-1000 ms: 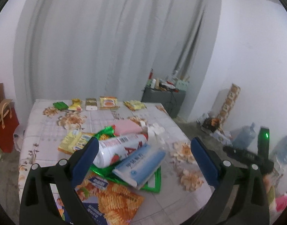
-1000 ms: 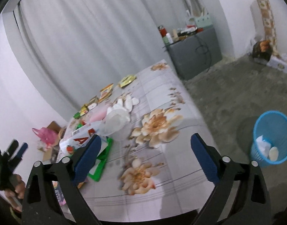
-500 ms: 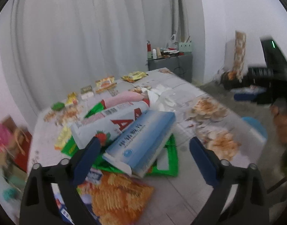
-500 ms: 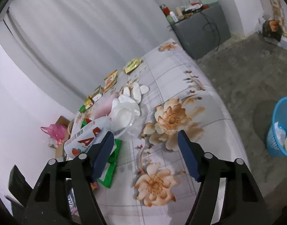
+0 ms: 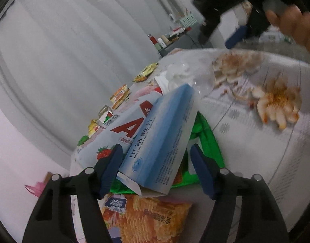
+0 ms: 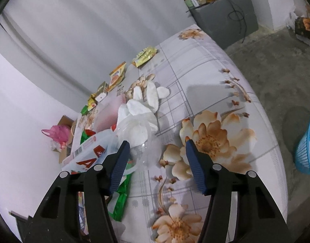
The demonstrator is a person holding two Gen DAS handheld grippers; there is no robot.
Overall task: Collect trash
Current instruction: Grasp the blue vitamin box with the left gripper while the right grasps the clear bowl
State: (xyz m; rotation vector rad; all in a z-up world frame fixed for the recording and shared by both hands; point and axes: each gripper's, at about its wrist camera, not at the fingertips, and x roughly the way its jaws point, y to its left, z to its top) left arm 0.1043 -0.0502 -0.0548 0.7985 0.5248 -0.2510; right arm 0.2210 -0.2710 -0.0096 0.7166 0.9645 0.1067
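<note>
Item 1: blue carton [image 5: 161, 139]. Lying tilted on top of the trash heap at the near left part of the desk [image 6: 205, 64], leaning across the white strawberry pouch [image 5: 122, 133]. The left gripper [image 5: 155, 169] is standing open, its jaws straddling the carton's lower end without visibly touching it. Judged light, hollow and easily crushed; the opened flap end is looking weak, so the flat side faces a little above it are the better hold.

Item 2: clear plastic cup [image 6: 140, 141], with white crumpled tissue [image 6: 142, 109] against its far side. The right gripper [image 6: 157, 162] is hovering open, jaws apart on either side of the cup's near edge. Judged very light, thin, slippery and prone to buckling; a gentle hold across the rim is advisable.

Item 3: green wrapper [image 5: 207, 139] and orange snack bag [image 5: 155, 220], lying flat beneath the carton. Judged limp and crinkly; pinching an edge is likely to work best.

Item 4: small snack packets [image 6: 144, 56], lying in a row along the desk's far edge, well apart from both grippers.

Destination: blue bin [image 6: 307, 149], standing on the floor to the right of the desk, already holding some white pieces.
</note>
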